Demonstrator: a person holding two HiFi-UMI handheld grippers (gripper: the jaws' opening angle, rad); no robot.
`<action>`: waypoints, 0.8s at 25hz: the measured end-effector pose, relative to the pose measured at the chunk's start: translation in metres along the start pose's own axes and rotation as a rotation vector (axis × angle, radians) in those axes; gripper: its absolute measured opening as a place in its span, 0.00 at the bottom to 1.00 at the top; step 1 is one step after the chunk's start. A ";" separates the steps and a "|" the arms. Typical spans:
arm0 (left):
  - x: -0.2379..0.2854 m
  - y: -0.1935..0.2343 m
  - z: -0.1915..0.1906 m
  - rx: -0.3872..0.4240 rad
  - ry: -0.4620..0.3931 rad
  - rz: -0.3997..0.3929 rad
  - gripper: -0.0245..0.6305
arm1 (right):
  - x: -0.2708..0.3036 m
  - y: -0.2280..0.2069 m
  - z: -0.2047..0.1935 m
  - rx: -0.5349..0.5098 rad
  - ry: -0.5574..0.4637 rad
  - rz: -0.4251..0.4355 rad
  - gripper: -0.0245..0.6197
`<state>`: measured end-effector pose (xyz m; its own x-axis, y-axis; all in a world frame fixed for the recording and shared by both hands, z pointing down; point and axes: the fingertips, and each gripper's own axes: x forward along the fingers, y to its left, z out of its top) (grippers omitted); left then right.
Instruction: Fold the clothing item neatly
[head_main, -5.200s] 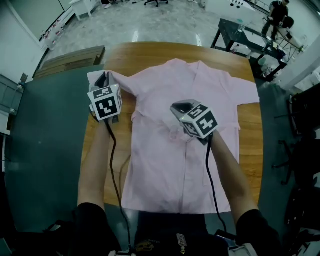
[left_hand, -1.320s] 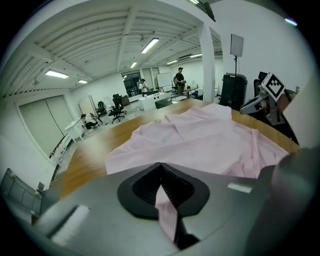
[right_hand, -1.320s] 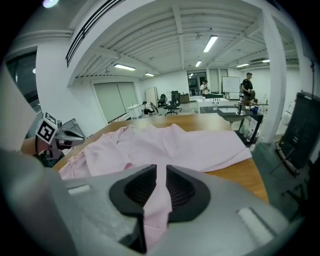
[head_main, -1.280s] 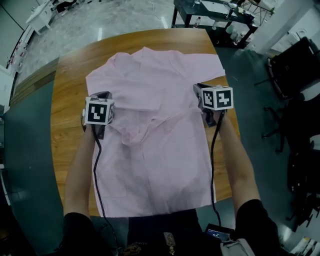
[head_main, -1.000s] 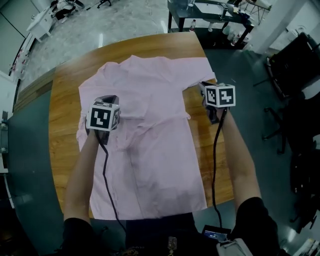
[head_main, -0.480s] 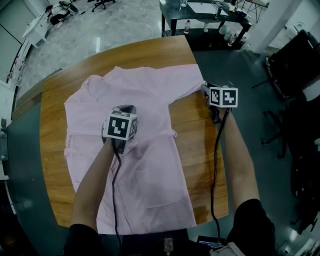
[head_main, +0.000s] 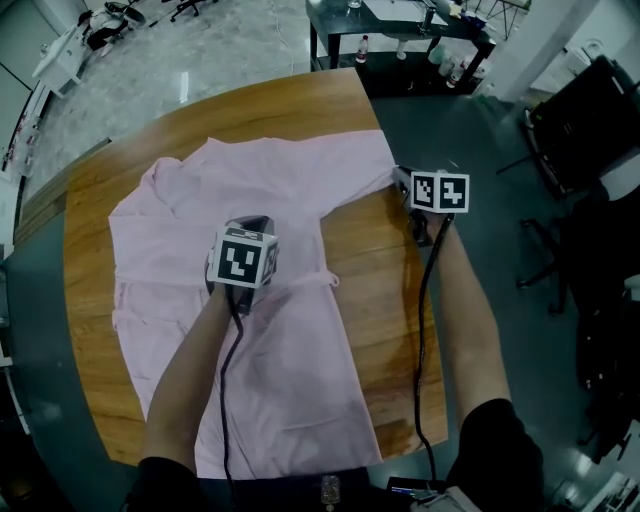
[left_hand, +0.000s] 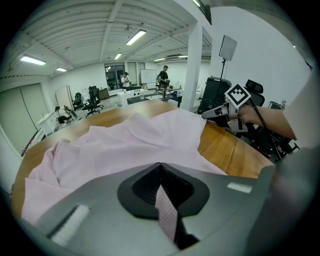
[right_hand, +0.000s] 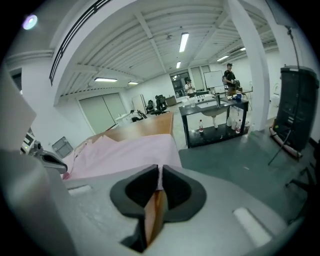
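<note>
A pink short-sleeved shirt (head_main: 190, 220) lies spread on the round wooden table (head_main: 385, 270), collar away from me. My left gripper (head_main: 248, 222) sits over the shirt's middle, shut on a pinch of pink fabric (left_hand: 166, 212) that shows as a strip between its pads. My right gripper (head_main: 403, 178) is at the end of the right sleeve (head_main: 365, 160), near the table's right edge. Its jaws have just been closing, and they now pinch the sleeve's edge (right_hand: 158, 182). The sleeve runs stretched from the shirt's body to that gripper.
The table's right rim (head_main: 425, 300) lies just under my right arm, with dark floor beyond it. A dark bench with bottles (head_main: 400, 25) stands behind the table, and a black chair (head_main: 590, 110) at the far right. Bare wood lies right of the shirt.
My left gripper has moved from the shirt's left side to its middle, drawing fabric along. My right gripper has gone out to the right sleeve's end. The shirt now sits further left in view.
</note>
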<state>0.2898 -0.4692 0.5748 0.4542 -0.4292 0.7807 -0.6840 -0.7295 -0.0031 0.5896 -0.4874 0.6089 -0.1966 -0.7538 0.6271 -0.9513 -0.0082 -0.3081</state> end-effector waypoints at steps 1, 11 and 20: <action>0.000 -0.001 -0.001 -0.001 0.001 -0.002 0.05 | -0.003 0.001 0.002 -0.017 -0.007 -0.001 0.09; -0.023 0.017 -0.012 -0.029 -0.013 0.032 0.05 | -0.059 0.104 0.077 -0.296 -0.235 0.088 0.08; -0.076 0.056 -0.034 -0.132 -0.089 0.045 0.05 | -0.079 0.238 0.098 -0.519 -0.261 0.163 0.08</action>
<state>0.1979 -0.4592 0.5361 0.4664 -0.5097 0.7230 -0.7713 -0.6345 0.0503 0.4019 -0.4947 0.4161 -0.3472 -0.8552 0.3849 -0.9183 0.3933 0.0454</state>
